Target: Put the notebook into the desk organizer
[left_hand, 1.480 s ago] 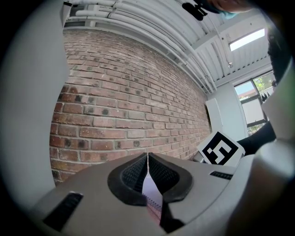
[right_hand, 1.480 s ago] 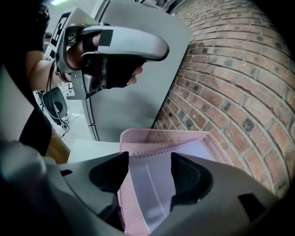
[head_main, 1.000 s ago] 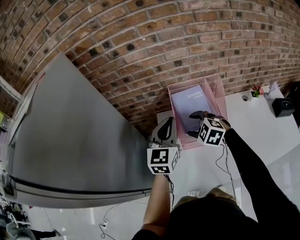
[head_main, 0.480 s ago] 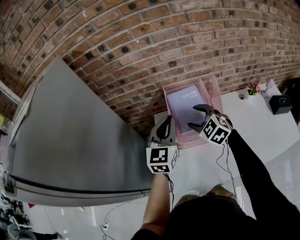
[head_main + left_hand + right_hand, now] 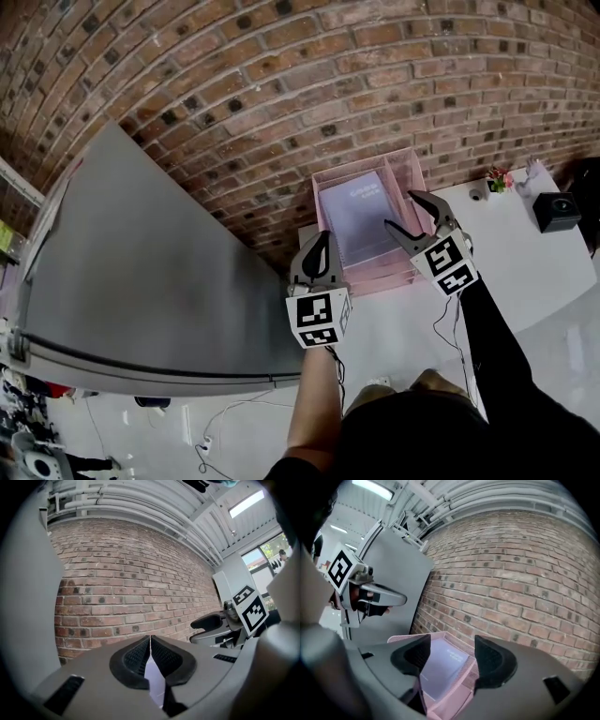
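— Where is the notebook [image 5: 358,220] found, relative to the claws?

— It is seen lying flat in the top tray of the pink organizer [image 5: 419,178], its long axis running away from the person toward the brick wall [image 5: 281,84]. It is framed between the jaws of the right claw [image 5: 401,209], just ahead of and below them. The left claw [image 5: 319,246] is held at the organizer's near left corner, a little further off.

— And how are the claws set?

— The right one is spread wide. Nothing is gripped or touched by it, and the notebook is judged to be released. The left one is clenched, its pads pressed together at the tips with nothing caught between them.

— So what is left to be done?

— The placing is judged complete. Only a withdrawal clear of the pink rim seems called for.
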A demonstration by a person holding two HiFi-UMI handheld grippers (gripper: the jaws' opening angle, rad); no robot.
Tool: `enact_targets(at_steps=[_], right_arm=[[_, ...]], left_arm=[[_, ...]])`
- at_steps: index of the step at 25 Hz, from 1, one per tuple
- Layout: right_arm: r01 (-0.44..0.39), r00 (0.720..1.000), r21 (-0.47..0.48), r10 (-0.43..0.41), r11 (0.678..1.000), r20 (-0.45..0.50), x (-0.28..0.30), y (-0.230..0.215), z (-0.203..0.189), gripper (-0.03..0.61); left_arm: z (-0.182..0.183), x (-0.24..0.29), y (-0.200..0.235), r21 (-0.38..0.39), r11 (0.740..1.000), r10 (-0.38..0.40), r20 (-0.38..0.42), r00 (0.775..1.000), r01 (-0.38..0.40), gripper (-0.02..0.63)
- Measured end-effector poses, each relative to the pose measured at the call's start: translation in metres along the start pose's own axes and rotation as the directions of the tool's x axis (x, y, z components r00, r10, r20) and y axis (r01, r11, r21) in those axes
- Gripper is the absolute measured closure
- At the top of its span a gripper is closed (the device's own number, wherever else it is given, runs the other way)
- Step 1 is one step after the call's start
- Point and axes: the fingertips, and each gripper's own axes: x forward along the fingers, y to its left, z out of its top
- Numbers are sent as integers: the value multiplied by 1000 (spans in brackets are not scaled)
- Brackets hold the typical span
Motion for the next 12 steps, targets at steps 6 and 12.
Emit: enact_targets(at_steps=[6,12], right_arm=[[10,999,91,-15,996,51,-34,-16,-4,296],[-9,996,90,1,996,84,-69,-22,-22,296]], left_arm=[[7,1,-37,-17,1000,25,1,1000,-25,594],[14,-8,-72,-22,999,24,20,1000,-23,594]])
